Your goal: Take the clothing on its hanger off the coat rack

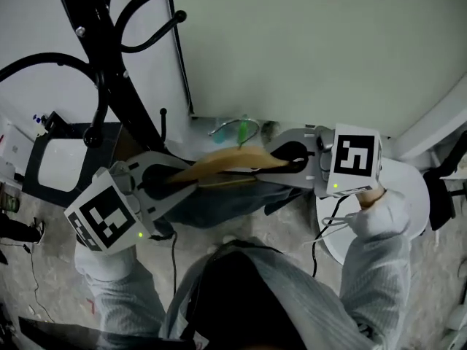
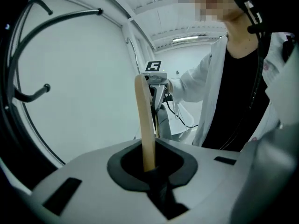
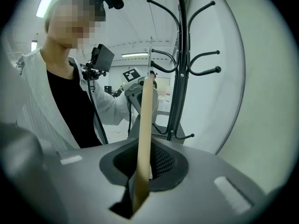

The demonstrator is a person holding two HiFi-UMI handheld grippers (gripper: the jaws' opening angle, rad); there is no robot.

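Observation:
A wooden hanger [image 1: 226, 163] lies level between my two grippers, with dark clothing [image 1: 219, 204] draped below it. Its metal hook [image 1: 232, 128], which carries a green piece, points away from me and touches no arm of the black coat rack [image 1: 109, 64] standing at the upper left. My left gripper [image 1: 166, 183] is shut on the hanger's left end, seen as a pale bar [image 2: 145, 120] running up from its jaws [image 2: 152, 169]. My right gripper [image 1: 287, 159] is shut on the right end, where the bar [image 3: 145, 125] is pinched in its jaws [image 3: 141, 183]. The rack [image 3: 180, 69] shows behind it.
A pale wall panel [image 1: 314, 49] stands right behind the hanger. A white round stand [image 1: 410, 189] sits at the right, a black frame [image 1: 40, 162] at the left. Cables [image 1: 174, 257] trail over the speckled floor. Curved rack arms [image 2: 28, 96] reach in at the left gripper view's left.

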